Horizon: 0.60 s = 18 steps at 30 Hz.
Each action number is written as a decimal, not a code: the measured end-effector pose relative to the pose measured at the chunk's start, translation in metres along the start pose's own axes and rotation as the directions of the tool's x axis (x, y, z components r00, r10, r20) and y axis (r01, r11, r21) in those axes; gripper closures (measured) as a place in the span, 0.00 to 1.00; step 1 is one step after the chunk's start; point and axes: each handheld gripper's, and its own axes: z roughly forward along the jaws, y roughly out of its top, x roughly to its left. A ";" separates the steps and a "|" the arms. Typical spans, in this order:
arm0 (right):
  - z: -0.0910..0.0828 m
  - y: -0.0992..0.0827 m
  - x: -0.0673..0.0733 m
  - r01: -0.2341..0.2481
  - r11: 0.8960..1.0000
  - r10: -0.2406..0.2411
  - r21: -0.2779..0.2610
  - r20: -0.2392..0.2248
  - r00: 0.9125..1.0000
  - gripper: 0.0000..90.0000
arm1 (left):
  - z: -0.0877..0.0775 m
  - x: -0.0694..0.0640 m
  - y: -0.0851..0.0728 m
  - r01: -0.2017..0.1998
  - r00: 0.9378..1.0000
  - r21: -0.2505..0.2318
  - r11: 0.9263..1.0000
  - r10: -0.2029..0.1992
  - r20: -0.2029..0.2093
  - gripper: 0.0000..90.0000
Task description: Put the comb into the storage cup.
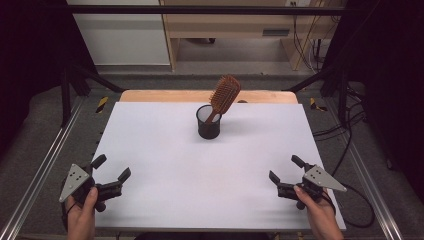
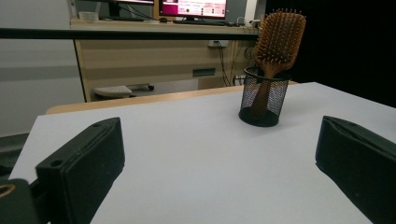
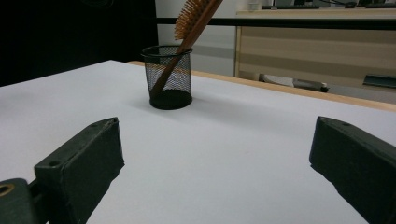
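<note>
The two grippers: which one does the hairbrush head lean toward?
The right gripper. In the high view the hairbrush stands handle-down in the black mesh cup, its head tilted toward the table's right side, away from the left gripper.

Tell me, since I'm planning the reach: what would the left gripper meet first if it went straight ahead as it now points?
Probably the mesh cup holding the hairbrush, a little right of centre; bare table lies before it. The left gripper is open.

White table [image 1: 165, 190], black mesh cup [image 1: 208, 123] on it.
</note>
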 end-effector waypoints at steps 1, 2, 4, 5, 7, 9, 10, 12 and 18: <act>0.001 -0.001 0.001 -0.001 1.000 0.001 0.003 -0.005 1.000 0.03 | 0.000 0.000 0.000 0.001 1.000 0.000 1.000 -0.001 0.002 0.02; 0.002 -0.001 0.002 0.001 1.000 -0.001 0.003 -0.007 1.000 0.03 | 0.000 0.000 0.000 0.004 1.000 -0.002 1.000 -0.004 0.004 0.02; 0.004 0.000 0.005 0.006 1.000 -0.006 -0.003 -0.014 1.000 0.03 | 0.000 0.000 0.000 0.006 1.000 -0.008 1.000 -0.005 0.012 0.02; 0.005 0.000 0.006 0.009 1.000 -0.009 -0.006 -0.020 1.000 0.03 | 0.000 0.000 0.000 0.009 1.000 -0.014 1.000 -0.009 0.028 0.02; 0.008 0.000 0.007 0.014 1.000 -0.014 -0.005 -0.026 1.000 0.03 | 0.001 -0.001 0.000 0.011 0.999 -0.024 1.000 -0.010 0.049 0.02; 0.010 0.000 0.009 0.018 1.000 -0.018 -0.003 -0.036 0.999 0.03 | 0.001 -0.003 0.001 0.006 0.999 -0.031 1.000 -0.004 0.054 0.02; 0.011 0.000 0.010 0.021 1.000 -0.022 -0.005 -0.043 0.999 0.03 | 0.001 -0.003 0.001 0.004 0.998 -0.032 0.999 -0.002 0.056 0.02; 0.013 0.000 0.012 0.029 1.000 -0.029 -0.006 -0.053 0.998 0.03 | 0.001 -0.004 0.001 0.001 0.999 -0.030 1.000 0.001 0.052 0.02; 0.020 0.000 0.013 0.034 0.999 -0.033 0.005 -0.078 0.996 0.03 | 0.001 -0.003 0.000 -0.004 0.999 -0.029 1.000 0.005 0.043 0.02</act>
